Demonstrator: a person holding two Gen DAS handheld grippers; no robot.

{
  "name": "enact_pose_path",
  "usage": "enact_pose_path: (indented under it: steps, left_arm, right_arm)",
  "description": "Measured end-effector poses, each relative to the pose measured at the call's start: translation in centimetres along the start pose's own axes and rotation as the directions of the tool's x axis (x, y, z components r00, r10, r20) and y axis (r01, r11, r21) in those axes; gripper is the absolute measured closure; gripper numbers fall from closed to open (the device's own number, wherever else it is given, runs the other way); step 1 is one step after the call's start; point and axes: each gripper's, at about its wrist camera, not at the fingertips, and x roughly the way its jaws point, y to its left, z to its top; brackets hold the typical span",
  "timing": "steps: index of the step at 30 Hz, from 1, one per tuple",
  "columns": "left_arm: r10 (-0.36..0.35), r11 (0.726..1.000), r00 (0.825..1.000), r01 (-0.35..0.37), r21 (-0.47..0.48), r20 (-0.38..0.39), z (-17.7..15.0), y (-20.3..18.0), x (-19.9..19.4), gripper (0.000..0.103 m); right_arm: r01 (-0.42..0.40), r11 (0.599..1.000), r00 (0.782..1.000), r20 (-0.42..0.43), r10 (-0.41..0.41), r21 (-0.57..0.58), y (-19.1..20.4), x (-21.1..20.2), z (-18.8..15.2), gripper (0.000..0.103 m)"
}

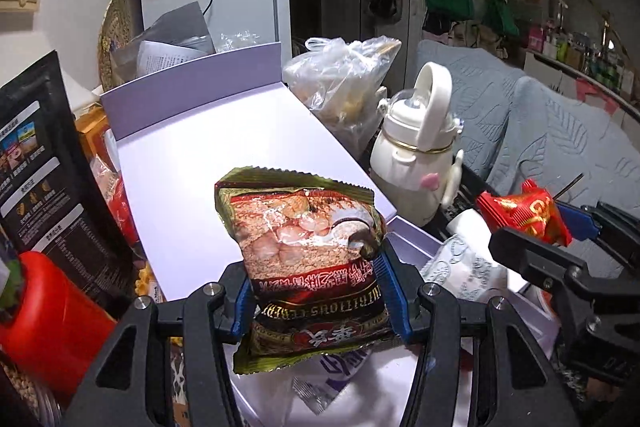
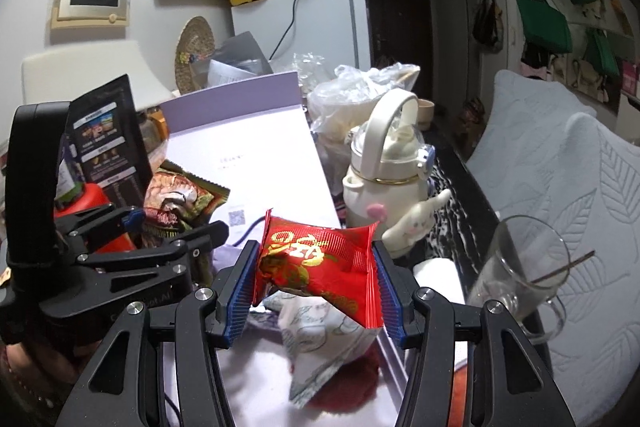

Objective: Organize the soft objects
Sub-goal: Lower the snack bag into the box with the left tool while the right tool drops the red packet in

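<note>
Your left gripper (image 1: 316,291) is clamped on a green and brown cereal packet (image 1: 308,267), holding it up over the open lilac box (image 1: 192,155). Your right gripper (image 2: 316,287) is squeezed onto a red snack packet (image 2: 316,263), lifted above a white packet (image 2: 324,339) lying in the box. A cream water bottle (image 2: 384,171) stands just beside the box, with an empty glass mug (image 2: 520,279) further right.
</note>
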Motion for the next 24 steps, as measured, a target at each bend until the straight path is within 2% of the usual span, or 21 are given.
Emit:
enact_pose_path:
  steps: [5, 10, 15, 19, 24]
  left_arm:
    - [0.014, 0.999, 0.999, -0.012, 0.052, -0.031, 0.0, -0.4, 1.5, 0.05]
    - [-0.013, 1.0, 0.994, 0.016, 0.025, -0.113, -0.7, -0.1, 3.6, 0.05]
    - [0.019, 0.997, 0.993, -0.011, 0.07, -0.115, -1.3, -1.0, 4.0, 0.05]
    - [-0.004, 0.998, 0.987, 0.014, 0.064, -0.159, -1.7, -1.2, 4.9, 0.05]
    - [0.017, 0.996, 0.988, -0.002, 0.094, -0.156, -2.0, -1.6, 5.1, 0.05]
  right_arm:
    - [0.005, 1.0, 0.999, -0.041, -0.005, -0.013, -0.7, 2.1, -0.3, 0.049]
    - [-0.002, 1.0, 0.996, -0.088, 0.003, 0.008, -1.3, 3.2, -0.9, 0.049]
    - [0.009, 1.0, 0.993, -0.118, -0.008, 0.001, -1.3, 3.6, -1.1, 0.049]
    - [0.011, 1.0, 0.991, -0.134, -0.011, 0.0, -1.4, 3.9, -1.4, 0.049]
    - [0.008, 1.0, 0.992, -0.126, -0.007, 0.006, -1.6, 4.2, -1.6, 0.049]
